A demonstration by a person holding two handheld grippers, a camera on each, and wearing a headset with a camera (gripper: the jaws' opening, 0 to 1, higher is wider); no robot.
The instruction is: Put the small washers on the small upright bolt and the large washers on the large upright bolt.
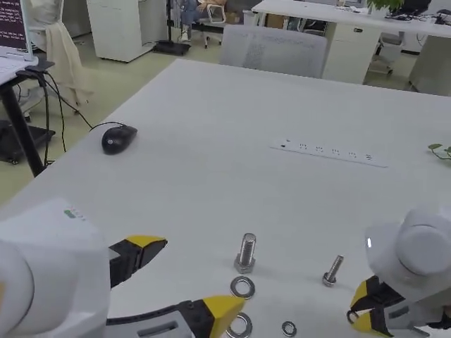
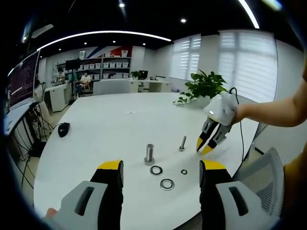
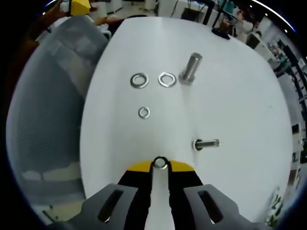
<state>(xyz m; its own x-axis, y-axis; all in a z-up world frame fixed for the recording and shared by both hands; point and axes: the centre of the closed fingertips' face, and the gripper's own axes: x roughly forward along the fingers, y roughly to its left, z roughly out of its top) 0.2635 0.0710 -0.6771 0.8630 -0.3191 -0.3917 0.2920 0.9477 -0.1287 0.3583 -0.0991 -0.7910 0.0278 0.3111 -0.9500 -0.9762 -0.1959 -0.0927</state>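
in the right gripper (image 3: 160, 168), small washer (image 3: 157, 163)

Near large silver metal washer (image 1: 241, 326): clipped by bottom edge, left bit tucked behind yellow tip of left gripper (image 1: 195, 276). Small silver metal washer (image 3: 160, 163) pinched in right gripper (image 3: 160, 166): mostly buried between tips. Green plant leaf (image 1: 440, 150) far right: cut off by edge.

Head view looks forward and down across the white table (image 1: 211, 141) from its near edge, left gripper view faces low and level over the same tabletop, right gripper view looks steeply down at close range, and all three share the large bolt (image 1: 246, 253), small bolt (image 1: 332, 270) and loose washers (image 1: 242, 286)
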